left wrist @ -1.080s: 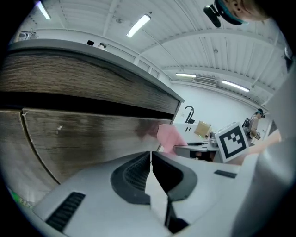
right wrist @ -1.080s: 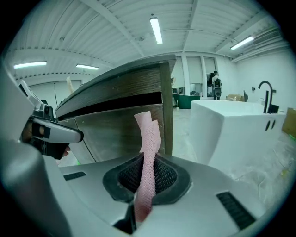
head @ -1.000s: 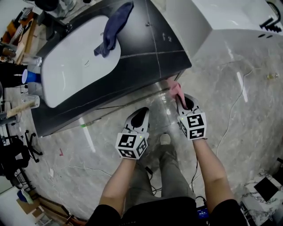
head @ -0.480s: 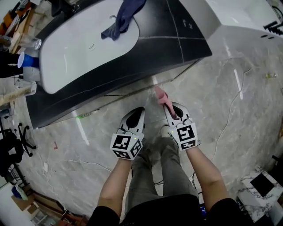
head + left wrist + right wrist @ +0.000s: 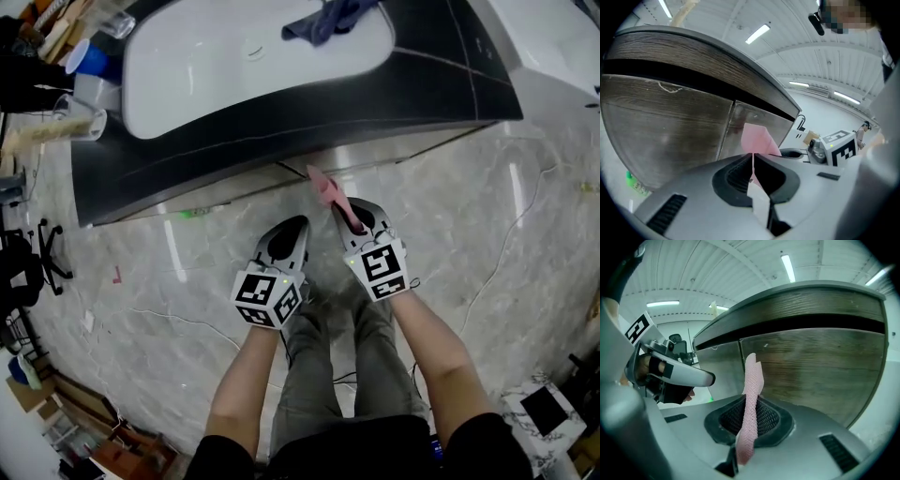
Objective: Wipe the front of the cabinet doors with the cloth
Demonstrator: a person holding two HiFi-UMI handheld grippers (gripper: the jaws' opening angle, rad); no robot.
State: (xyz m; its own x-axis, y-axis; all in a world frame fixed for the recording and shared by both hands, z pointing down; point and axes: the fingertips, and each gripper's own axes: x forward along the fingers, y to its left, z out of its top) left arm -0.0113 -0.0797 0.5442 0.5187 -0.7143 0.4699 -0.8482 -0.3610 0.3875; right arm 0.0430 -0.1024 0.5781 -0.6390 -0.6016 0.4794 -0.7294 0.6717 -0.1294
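Observation:
A pink cloth (image 5: 328,191) sticks up from my right gripper (image 5: 349,214), which is shut on it, just in front of the cabinet doors (image 5: 403,150) under the dark countertop (image 5: 281,122). In the right gripper view the pink cloth (image 5: 751,380) rises between the jaws before the wood-grain doors (image 5: 815,366); I cannot tell whether it touches them. My left gripper (image 5: 292,225) is beside it on the left, shut and holding nothing. In the left gripper view the left gripper (image 5: 752,154) points at the doors (image 5: 670,126), with the pink cloth (image 5: 758,139) just beyond its tips.
A white sink (image 5: 216,66) in the countertop holds a blue cloth (image 5: 328,19). A blue cup (image 5: 84,58) and clear cups stand at the counter's left end. A cable (image 5: 506,253) runs over the marble floor at the right. An office chair base (image 5: 28,262) is at the left.
My right gripper has carried the pink cloth leftward along the cabinet front, away from its right corner. The left gripper has moved with it, still shut.

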